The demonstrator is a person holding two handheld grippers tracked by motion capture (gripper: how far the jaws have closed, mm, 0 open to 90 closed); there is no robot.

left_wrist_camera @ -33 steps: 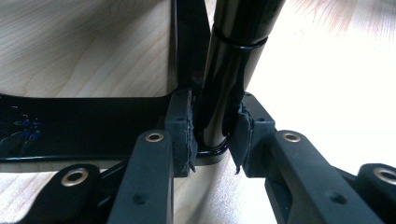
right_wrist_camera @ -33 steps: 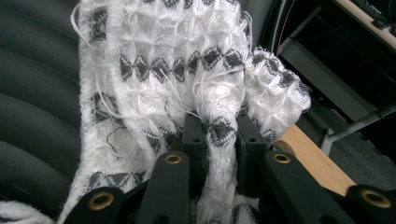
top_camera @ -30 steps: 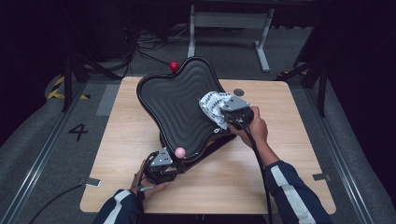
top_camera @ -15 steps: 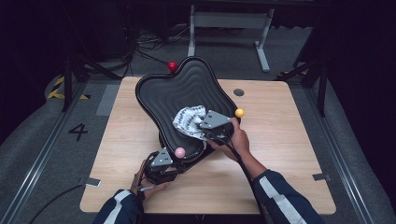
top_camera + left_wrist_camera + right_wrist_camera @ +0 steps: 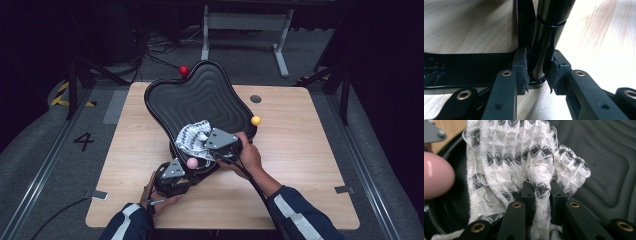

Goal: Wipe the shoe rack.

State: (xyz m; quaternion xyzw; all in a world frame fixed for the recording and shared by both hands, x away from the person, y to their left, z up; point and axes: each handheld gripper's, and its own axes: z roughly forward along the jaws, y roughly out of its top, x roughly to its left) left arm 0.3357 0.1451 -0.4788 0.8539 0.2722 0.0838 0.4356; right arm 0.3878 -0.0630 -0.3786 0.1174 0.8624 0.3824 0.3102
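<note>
My right gripper (image 5: 202, 145) pinches the white-and-black cloth (image 5: 192, 136) against the near part of the tilted black tray (image 5: 200, 97), while my left gripper (image 5: 537, 72) clamps the tray's leg (image 5: 546, 32); judging by this, wiping is midway, far ridges remain

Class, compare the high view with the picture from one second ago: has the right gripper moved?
Yes. The right gripper, shut on the cloth, has moved from the black tray's right lobe toward its near end, by the pink ball.
</note>
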